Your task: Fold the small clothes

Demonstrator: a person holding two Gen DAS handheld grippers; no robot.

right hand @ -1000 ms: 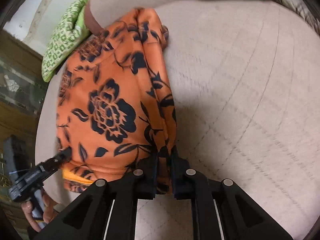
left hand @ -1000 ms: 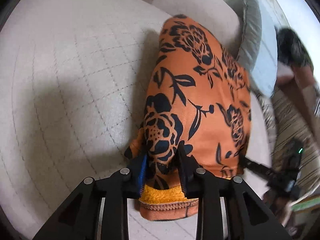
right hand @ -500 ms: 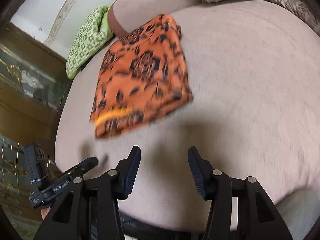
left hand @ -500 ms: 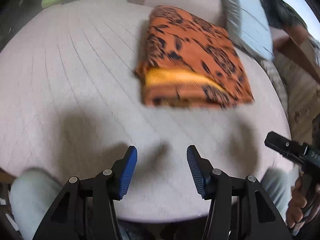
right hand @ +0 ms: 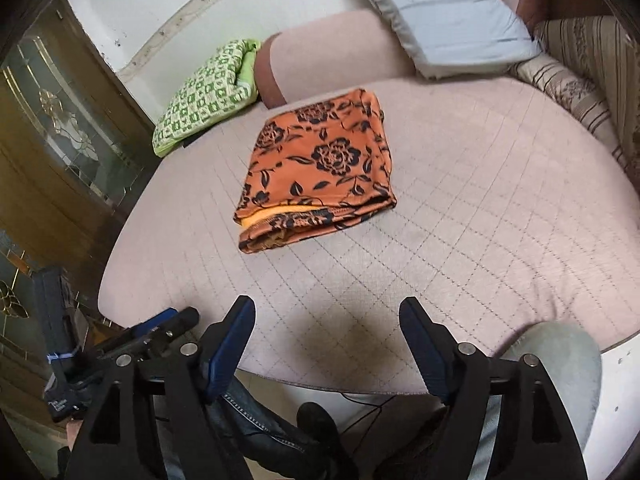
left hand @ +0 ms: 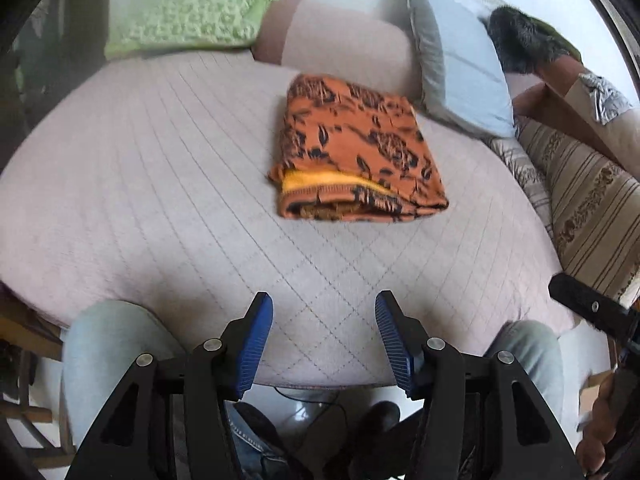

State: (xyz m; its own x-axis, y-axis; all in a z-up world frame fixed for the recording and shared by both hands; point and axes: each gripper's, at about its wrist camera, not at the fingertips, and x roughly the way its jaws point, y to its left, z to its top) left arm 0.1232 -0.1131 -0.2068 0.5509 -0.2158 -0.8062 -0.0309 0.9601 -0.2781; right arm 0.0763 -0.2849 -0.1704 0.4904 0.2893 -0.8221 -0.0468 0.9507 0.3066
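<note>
An orange garment with black flowers [left hand: 356, 152] [right hand: 320, 164] lies folded into a flat packet on the quilted pinkish bed [left hand: 160, 168] [right hand: 480, 200], its yellow lining showing at the near edge. My left gripper [left hand: 324, 310] hangs over the bed's near edge, well back from the garment; its jaws are opening and nothing is between them. My right gripper [right hand: 328, 312] is also back at the near edge, jaws opening wide and empty. The left gripper [right hand: 160, 328] shows at the lower left of the right wrist view, and the right gripper's finger [left hand: 588, 306] at the right of the left wrist view.
A green patterned pillow [left hand: 188, 24] [right hand: 208, 92], a pinkish bolster [left hand: 344, 44] [right hand: 332, 48] and a pale blue pillow [left hand: 460, 64] [right hand: 444, 12] line the far side. A striped cushion [left hand: 584, 200] lies at the right. A person's knees in light jeans [left hand: 108, 344] [right hand: 560, 360] sit below the bed's edge. A glass-fronted cabinet [right hand: 60, 128] stands left.
Both grippers let go of the orange garment, opened, and drew back and upward from it. The garment now lies folded and free on the bed.
</note>
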